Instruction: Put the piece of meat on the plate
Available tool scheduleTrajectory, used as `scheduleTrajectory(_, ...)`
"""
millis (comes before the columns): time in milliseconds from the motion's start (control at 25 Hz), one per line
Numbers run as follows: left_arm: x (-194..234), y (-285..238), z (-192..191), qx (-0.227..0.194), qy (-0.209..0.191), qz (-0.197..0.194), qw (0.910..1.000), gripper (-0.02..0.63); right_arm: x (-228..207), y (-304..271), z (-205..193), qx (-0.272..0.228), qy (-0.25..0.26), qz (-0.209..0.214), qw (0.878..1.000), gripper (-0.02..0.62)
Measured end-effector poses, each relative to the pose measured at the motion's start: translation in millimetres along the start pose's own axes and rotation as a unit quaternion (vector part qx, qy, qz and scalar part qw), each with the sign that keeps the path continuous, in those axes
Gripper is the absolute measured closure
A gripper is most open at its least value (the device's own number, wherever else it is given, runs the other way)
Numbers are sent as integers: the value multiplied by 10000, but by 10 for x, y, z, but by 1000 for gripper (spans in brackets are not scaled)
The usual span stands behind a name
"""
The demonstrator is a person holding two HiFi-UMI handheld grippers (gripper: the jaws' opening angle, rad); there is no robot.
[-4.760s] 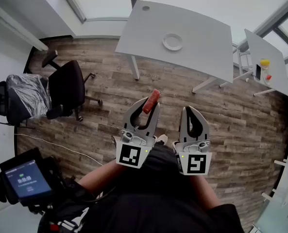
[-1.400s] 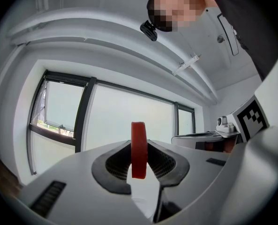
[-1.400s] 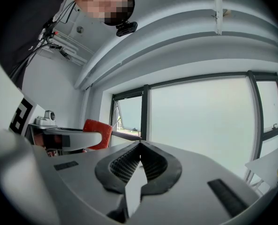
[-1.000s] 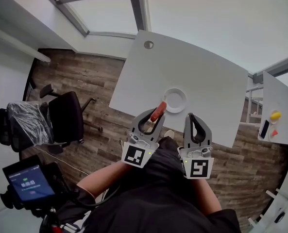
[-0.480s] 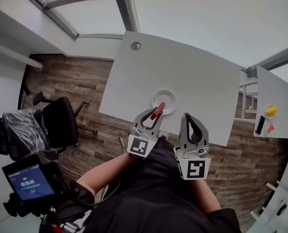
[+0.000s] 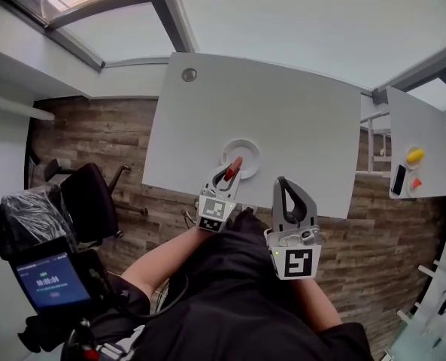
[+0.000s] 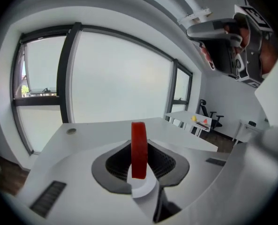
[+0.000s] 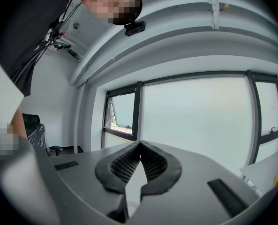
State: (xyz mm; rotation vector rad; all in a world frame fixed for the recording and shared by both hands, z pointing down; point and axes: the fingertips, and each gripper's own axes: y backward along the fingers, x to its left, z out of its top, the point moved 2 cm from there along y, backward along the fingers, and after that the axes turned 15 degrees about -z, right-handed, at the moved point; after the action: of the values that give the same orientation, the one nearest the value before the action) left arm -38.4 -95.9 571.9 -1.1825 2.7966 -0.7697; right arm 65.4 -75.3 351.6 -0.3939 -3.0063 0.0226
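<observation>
A flat red piece of meat (image 6: pixel 232 168) stands on edge between the jaws of my left gripper (image 6: pixel 230 172), which is shut on it. It hangs over the near rim of a round white plate (image 6: pixel 244 153) on the white table (image 6: pixel 283 119). In the left gripper view the red piece of meat (image 7: pixel 139 149) fills the gap between the dark pads (image 7: pixel 117 161), and a bit of the white plate (image 7: pixel 142 187) shows below it. My right gripper (image 6: pixel 283 184) is held level at the table's near edge, to the right of the plate. Its tips touch and nothing is in it (image 8: pixel 139 156).
A second white table (image 6: pixel 426 153) at the right carries a yellow thing (image 6: pixel 414 156) and small items. A black office chair (image 6: pixel 87 194) stands on the wooden floor at the left. A round grommet (image 6: pixel 189 74) sits at the table's far left. Windows lie beyond the table.
My left gripper has gone forward and down with the meat, from the table's near edge to over the plate's near rim. The right gripper has hardly shifted.
</observation>
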Motion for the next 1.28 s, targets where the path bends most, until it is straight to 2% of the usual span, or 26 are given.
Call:
scheduleTrajectory(160,40,-193,-144,213,65,-48,9997,512,-58,-13,-23,27,-21,-57,10000,592)
scheduleTrajectory(520,133,-727,-593,613,157,-481,9968,512,-203,-136,-157,197,49,-159,9997,592)
scheduleTrajectory(800,325,-974,-788,872,720,-392,9928,512,-357,-299,-285,292,51,-214,9993,592)
scheduleTrajectory(1080,338,-1014,-871,879,1042,-491,9895,512,-391,-231,-257,329,118,-299,9989,592)
scheduleTrajectory(1280,382,-988,-916,826,1350,-381,9867,512,-363,-199,-235,327,195,-336,9987,592)
